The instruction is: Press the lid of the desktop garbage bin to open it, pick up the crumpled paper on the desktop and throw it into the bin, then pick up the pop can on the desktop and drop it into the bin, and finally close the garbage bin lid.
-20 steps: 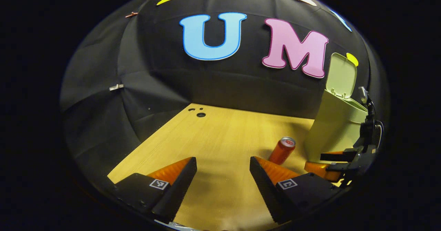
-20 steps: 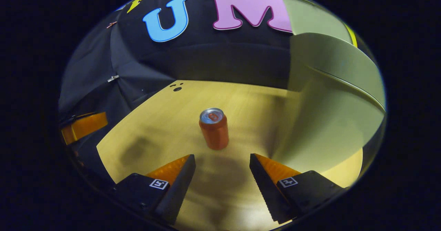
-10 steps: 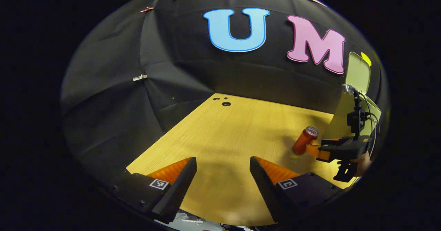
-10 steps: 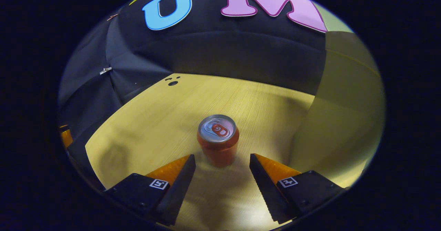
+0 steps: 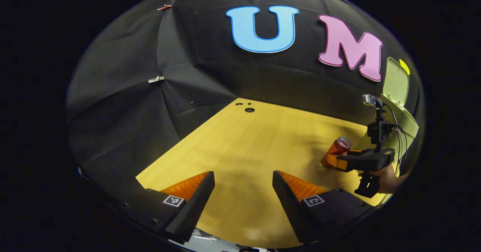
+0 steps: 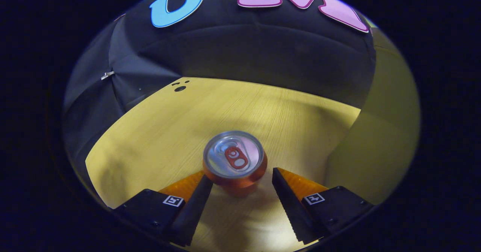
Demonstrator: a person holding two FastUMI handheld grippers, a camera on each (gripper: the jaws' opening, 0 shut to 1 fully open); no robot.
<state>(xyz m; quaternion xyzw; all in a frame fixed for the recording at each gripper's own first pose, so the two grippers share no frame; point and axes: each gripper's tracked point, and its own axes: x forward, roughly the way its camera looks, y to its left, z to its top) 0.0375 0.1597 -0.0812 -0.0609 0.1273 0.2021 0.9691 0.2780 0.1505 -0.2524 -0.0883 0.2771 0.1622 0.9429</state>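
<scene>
An orange pop can [image 6: 235, 165] with a silver top stands upright on the wooden desktop [image 6: 158, 132]. My right gripper [image 6: 242, 177] is open, and the can stands between its fingertips, close to the left one; neither finger presses on it. The pale green bin [image 6: 379, 132] rises just right of the can. In the left gripper view the same can [image 5: 335, 153] stands far right, with the right gripper [image 5: 340, 163] and the hand [image 5: 387, 178] holding it reaching around it. The bin [image 5: 405, 118] behind it has its lid [image 5: 395, 81] up. My left gripper [image 5: 243, 180] is open over bare desktop.
Black cloth walls close in the desktop at the back and the left. A few small dark holes [image 5: 249, 110] mark the far corner of the desktop. The near edge of the desktop runs just under my left gripper's fingers.
My right gripper has moved forward and down toward the can, which now stands between its fingertips. The left gripper has drawn back and swung slightly left.
</scene>
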